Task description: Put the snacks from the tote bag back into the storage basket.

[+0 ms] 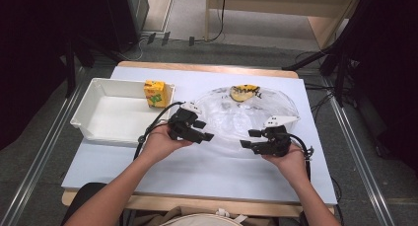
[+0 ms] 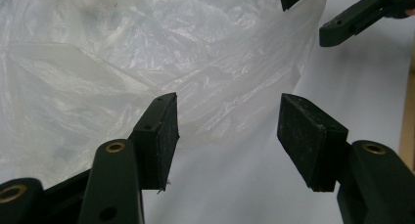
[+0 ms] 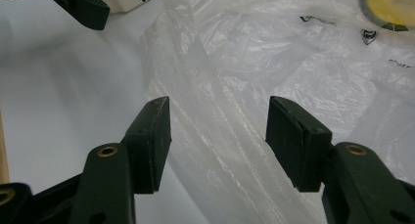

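Black jaws of both grippers are held apart, empty, over the near edge of a clear plastic bag (image 1: 246, 118) spread flat on the bench (image 1: 197, 171). Bag film is seen just ahead of the left gripper (image 1: 206, 131); a bag fold is framed by the right gripper (image 1: 249, 138), judged marginally nearer.

White table (image 1: 197, 171) with tray (image 1: 81, 118) and plastic bag (image 1: 236, 118).

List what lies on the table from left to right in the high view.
White tray → yellow carton → left gripper → clear plastic bag → right gripper.
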A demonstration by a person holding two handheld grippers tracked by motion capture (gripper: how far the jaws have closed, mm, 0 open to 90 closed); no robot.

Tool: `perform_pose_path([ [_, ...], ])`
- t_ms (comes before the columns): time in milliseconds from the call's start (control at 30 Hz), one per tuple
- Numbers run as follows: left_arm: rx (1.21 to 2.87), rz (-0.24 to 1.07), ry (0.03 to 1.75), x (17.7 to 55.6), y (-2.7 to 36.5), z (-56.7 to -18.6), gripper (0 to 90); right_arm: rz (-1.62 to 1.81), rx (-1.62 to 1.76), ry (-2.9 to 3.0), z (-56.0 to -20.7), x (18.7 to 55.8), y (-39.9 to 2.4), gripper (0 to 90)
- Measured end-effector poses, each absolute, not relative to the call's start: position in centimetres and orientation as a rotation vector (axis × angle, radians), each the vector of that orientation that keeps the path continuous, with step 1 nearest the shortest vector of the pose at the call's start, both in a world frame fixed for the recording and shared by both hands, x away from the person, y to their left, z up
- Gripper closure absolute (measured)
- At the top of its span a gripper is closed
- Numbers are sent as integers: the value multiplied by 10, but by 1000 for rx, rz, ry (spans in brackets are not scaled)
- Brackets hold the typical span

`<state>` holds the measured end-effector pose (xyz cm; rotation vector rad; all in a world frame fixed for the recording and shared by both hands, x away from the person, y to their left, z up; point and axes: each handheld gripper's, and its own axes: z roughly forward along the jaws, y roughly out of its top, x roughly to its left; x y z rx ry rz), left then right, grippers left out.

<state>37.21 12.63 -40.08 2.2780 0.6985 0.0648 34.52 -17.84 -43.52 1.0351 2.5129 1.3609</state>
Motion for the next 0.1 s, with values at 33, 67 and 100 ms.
perform_pose_path([
  [33, 2281, 69, 681, 372, 127, -400, 419, 1358, 1031, 2515, -436, 346, -178, 440],
  [67, 2277, 66, 680, 372, 127, -400, 419, 1357, 1027, 2514, -436, 346, -179, 440],
  [100, 2277, 66, 680, 372, 127, -400, 418, 1357, 1027, 2512, -436, 346, -179, 440],
])
